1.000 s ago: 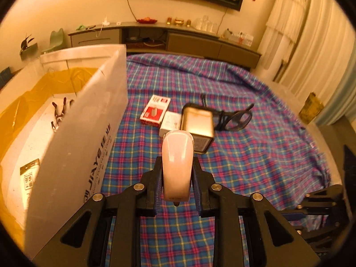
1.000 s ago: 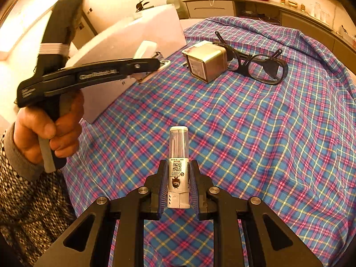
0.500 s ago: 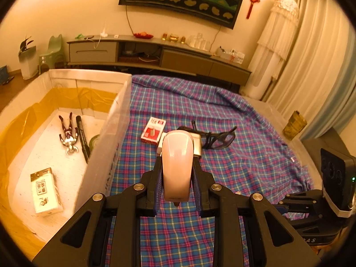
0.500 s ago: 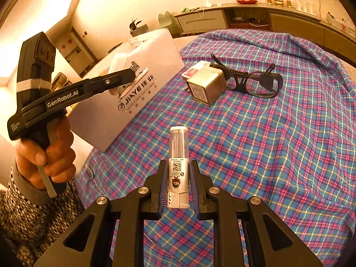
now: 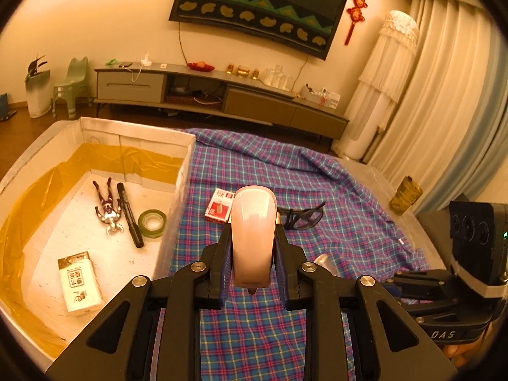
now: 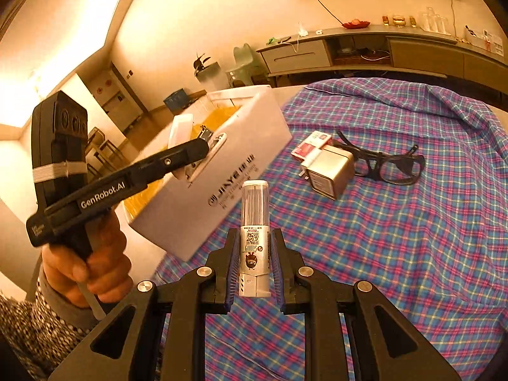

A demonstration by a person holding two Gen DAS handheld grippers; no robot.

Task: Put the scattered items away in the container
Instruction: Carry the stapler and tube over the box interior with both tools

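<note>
Both grippers are loaded and up in the air! The left gripper (image 5: 252,247) has its pads clamped on a pale pink stapler (image 5: 252,235), gripped by its sides, nose pointing away over the plaid cloth (image 5: 333,247). From the right wrist view that same stapler (image 6: 198,146) hangs beside the near wall of the white box (image 6: 222,177), the person's hand (image 6: 92,266) wrapped round the handle. The right gripper (image 6: 254,263) pinches a small clear-topped tube (image 6: 254,231) with a printed label, upright between the pads, above the cloth. The box (image 5: 177,187) sits at the left, lined with yellow film, and already holds a toy figure (image 5: 108,209), a black marker (image 5: 128,214), a roll of green tape (image 5: 152,222) and a small white carton (image 5: 79,282), all lying on its floor. On the cloth lie a red-and-white packet (image 5: 219,209), black-framed glasses (image 6: 390,166) and a metallic cube (image 6: 330,171), the cube touching the packet and just beside the glasses, all near the box.
</note>
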